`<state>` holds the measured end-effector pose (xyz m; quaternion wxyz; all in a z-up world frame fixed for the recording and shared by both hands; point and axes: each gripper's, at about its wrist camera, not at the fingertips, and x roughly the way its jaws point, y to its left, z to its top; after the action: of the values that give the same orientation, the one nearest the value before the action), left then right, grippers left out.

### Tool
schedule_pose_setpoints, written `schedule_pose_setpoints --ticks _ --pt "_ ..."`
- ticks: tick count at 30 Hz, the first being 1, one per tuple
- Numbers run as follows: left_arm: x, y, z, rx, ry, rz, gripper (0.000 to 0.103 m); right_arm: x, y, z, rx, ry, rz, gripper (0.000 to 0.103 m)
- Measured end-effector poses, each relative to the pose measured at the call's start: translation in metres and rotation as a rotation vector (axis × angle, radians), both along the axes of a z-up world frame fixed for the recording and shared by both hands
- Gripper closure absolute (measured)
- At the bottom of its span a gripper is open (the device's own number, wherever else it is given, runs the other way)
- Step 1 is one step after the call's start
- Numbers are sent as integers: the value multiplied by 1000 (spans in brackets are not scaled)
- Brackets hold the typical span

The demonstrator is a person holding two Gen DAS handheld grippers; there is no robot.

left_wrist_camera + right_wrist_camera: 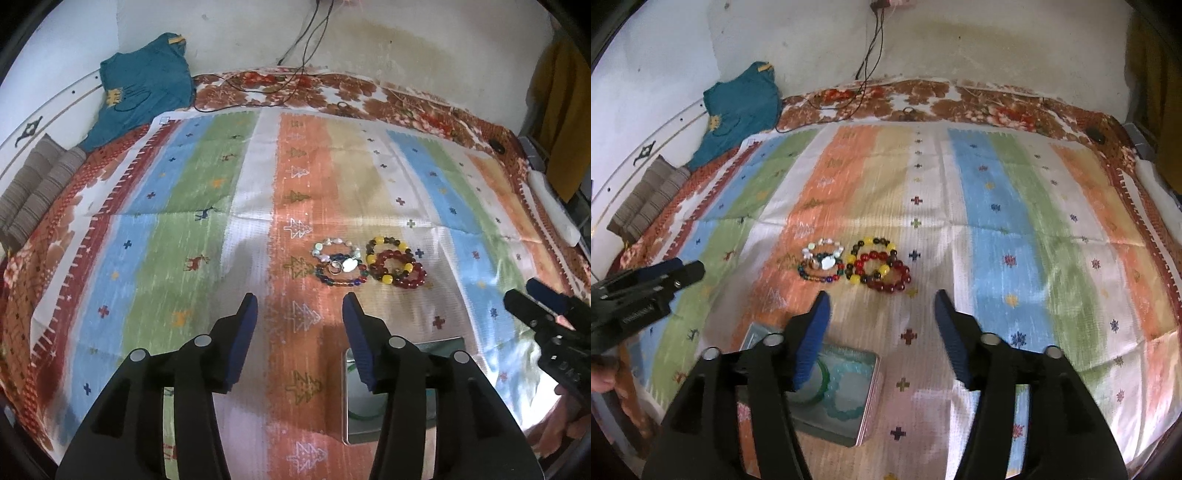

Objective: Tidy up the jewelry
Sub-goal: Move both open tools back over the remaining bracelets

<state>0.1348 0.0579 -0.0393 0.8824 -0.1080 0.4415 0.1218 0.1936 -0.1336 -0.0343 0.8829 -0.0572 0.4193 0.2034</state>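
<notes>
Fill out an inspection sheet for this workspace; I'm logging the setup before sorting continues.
Surface: striped woven mat over floral bedsheet.
Job's things: beaded bracelets in two clusters, pale and multicoloured, yellow and dark red; rectangular metal tin holding green bangle.
Clutter: teal shirt, striped grey cushions.
Grippers: left gripper open, right gripper open, both empty.
Cables: black cords hanging down wall.
Surroundings: stained white wall.
</notes>
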Motion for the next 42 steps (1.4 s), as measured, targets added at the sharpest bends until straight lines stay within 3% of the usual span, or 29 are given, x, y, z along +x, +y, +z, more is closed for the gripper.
schedule_pose_setpoints --ticks 4,11,22,28,42 --pt "11 1 -6 20 22 -17 51 12 5 -7 -15 25 14 34" --pt "28 4 -11 24 11 -21 49 32 6 -18 -19 51 -3 34" --pt "56 3 -32 47 59 -63 48 63 11 -37 -7 113 -10 33" --pt "70 9 -49 -13 92 -73 46 74 16 -44 -36 99 -2 33" --pt "97 7 -79 -66 149 -122 43 102 22 -65 -35 162 -12 33"
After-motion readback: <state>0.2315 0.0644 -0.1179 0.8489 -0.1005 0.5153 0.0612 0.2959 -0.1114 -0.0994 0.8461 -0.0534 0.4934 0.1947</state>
